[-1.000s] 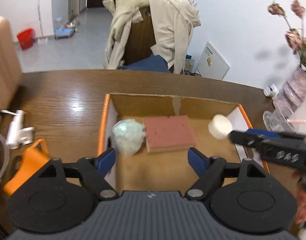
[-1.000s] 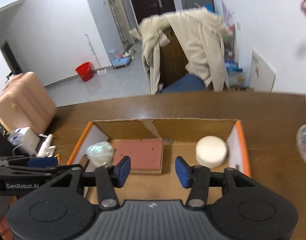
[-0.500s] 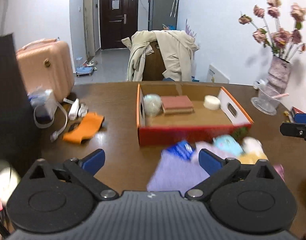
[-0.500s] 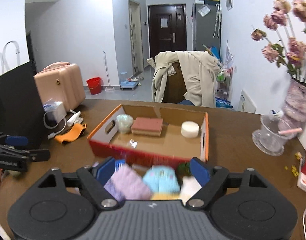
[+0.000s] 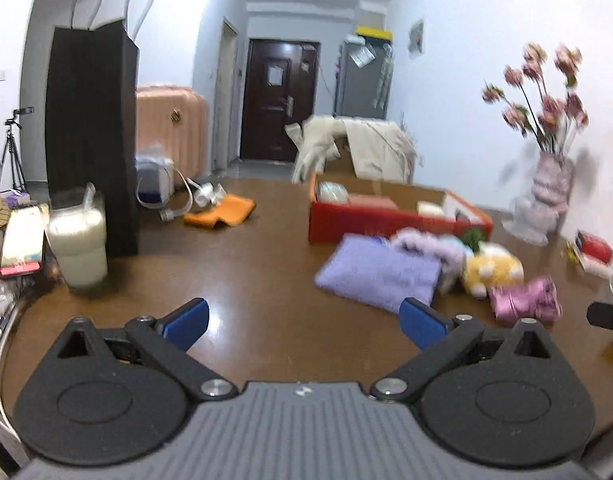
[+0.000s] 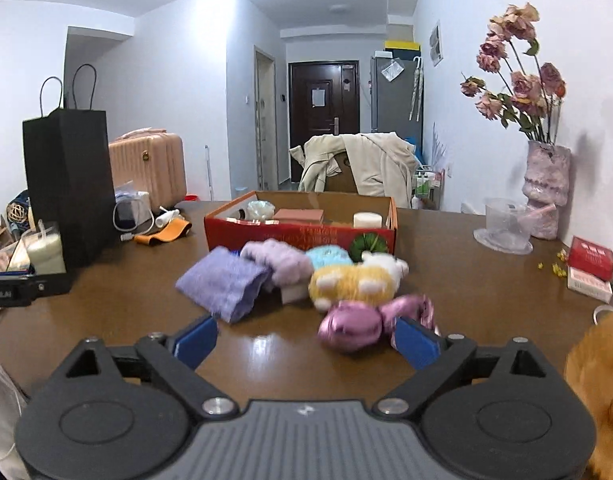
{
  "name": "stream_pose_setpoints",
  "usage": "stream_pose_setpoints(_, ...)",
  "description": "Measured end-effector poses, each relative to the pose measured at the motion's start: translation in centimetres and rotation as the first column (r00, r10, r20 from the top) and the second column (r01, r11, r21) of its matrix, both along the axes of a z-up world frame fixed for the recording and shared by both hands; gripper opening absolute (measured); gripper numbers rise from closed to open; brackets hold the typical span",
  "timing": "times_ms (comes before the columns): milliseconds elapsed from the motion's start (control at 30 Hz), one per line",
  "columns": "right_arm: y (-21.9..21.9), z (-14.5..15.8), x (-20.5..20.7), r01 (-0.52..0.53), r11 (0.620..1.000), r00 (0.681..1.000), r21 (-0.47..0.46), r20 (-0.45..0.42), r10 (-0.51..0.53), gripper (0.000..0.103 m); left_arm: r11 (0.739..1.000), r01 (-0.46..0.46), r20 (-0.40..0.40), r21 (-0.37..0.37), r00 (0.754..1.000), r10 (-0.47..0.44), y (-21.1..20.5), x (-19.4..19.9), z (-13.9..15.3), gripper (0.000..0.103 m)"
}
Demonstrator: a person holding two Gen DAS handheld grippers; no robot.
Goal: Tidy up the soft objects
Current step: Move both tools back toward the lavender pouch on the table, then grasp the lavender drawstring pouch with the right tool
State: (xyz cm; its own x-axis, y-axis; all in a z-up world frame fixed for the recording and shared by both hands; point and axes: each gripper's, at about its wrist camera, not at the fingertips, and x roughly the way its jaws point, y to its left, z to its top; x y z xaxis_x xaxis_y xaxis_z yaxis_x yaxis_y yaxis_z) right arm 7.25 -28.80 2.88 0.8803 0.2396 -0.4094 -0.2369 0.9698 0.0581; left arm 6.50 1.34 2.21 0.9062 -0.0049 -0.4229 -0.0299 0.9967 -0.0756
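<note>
At one o'clock of the right gripper [image 6: 306, 340], the pink plush [image 6: 372, 322] is nearest; both jaws, including the left gripper [image 5: 304, 320], are held apart and empty.

The left gripper [image 5: 302, 320] hangs over the brown bench [image 5: 242, 280], jaws wide apart and holding nothing. At one o'clock a purple towel [image 5: 376, 274] lies flat, a yellow plush toy [image 5: 492, 272] and a pink cloth [image 5: 524, 300] just beside it to the right. Behind them stands a red box [image 5: 386, 222]. At ten o'clock, a black bag [image 5: 92, 140].
</note>
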Motion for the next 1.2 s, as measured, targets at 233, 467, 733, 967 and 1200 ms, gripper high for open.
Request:
stream_pose_setpoints(233,1.1,-2.0,0.3,-0.032,0.998,0.998,0.055,-0.059,0.035,0.096,0.996,0.085,-0.036,0.018,0.996,-0.085,-0.8,1.5,-1.0,0.103)
stream_pose_setpoints(467,4.1,-2.9,5.5,-0.068,0.991,0.992,0.112,-0.101,0.079,0.093,0.978,0.206,-0.114,-0.036,0.971,-0.209,0.2,9.4,-2.7,0.103)
stream_pose_setpoints(733,8.3,-4.1,15.4,-0.064,0.979,0.98,0.194,-0.173,0.099,0.076,0.902,0.42,-0.202,-0.096,0.88,-0.431,2.2,20.7,-4.5,0.103)
stream_pose_setpoints(967,10.0,-6.2,21.4,-0.019,0.961,0.956,0.277,-0.277,0.099,0.037,0.819,0.492,-0.221,-0.296,0.799,-0.559,3.9,26.1,-6.4,0.057)
stream_pose_setpoints(1200,10.2,-6.7,21.6,-0.016,0.965,0.949,0.26,-0.3,0.097,0.01,0.801,0.472,-0.205,-0.368,0.8,-0.565,4.8,24.7,-6.2,0.008)
